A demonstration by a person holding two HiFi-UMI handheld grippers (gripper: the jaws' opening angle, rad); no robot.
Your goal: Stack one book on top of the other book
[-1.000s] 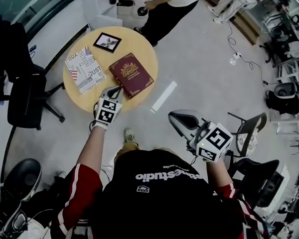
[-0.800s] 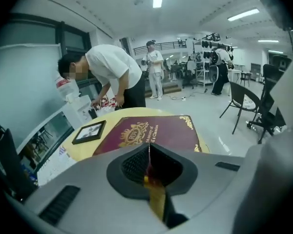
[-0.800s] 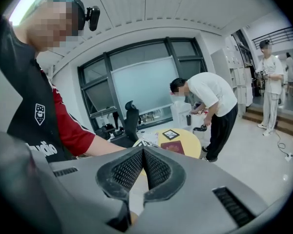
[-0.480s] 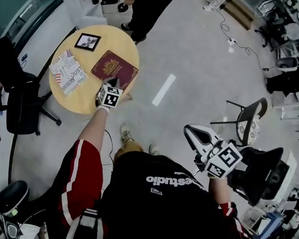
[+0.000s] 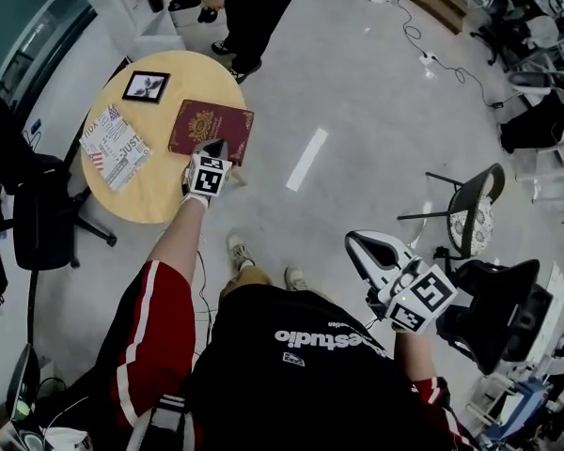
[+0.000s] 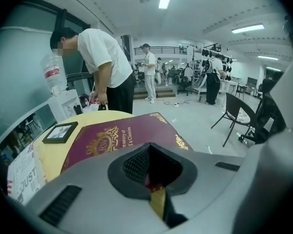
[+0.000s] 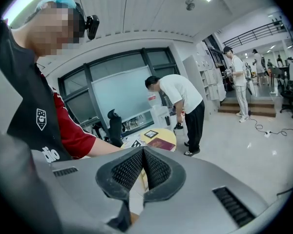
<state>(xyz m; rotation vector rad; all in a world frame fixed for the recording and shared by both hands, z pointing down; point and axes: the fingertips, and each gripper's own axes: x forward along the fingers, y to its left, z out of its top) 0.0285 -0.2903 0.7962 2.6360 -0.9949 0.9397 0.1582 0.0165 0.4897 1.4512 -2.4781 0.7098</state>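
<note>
Head view. The round yellow table [image 5: 160, 200] sits at upper left. On it are a maroon book [image 5: 216, 125] with a gold crest at the near right edge, a patterned book [image 5: 116, 146] well apart from it on the left side, and a small framed picture [image 5: 146, 85] at the far side. Both books lie flat, neither on the other. The left gripper [image 5: 212, 147] has its tip at the maroon book's near edge. Its marker cube covers the tip, so contact can't be judged here. The right gripper [image 5: 357, 243] is held over open floor, far from the table. A person in a white top [image 5: 249, 7] stands beyond the table, cut off by the top edge of the frame.

Left gripper view. The tongs are pinched fully narrow, with nothing clamped. A sliver of maroon and gold shows through the hollow between the pads, and it looks like the book's edge just below. The gripper body hides the cover's near corner. The patterned book is cut off at the left edge of the frame.

Right gripper view. The tongs are pressed together and hold nothing. The table and both books are tiny and far off. The maroon cover is just recognisable, and the patterned book is mostly hidden behind the wearer's red sleeve [image 7: 71, 130].
</note>
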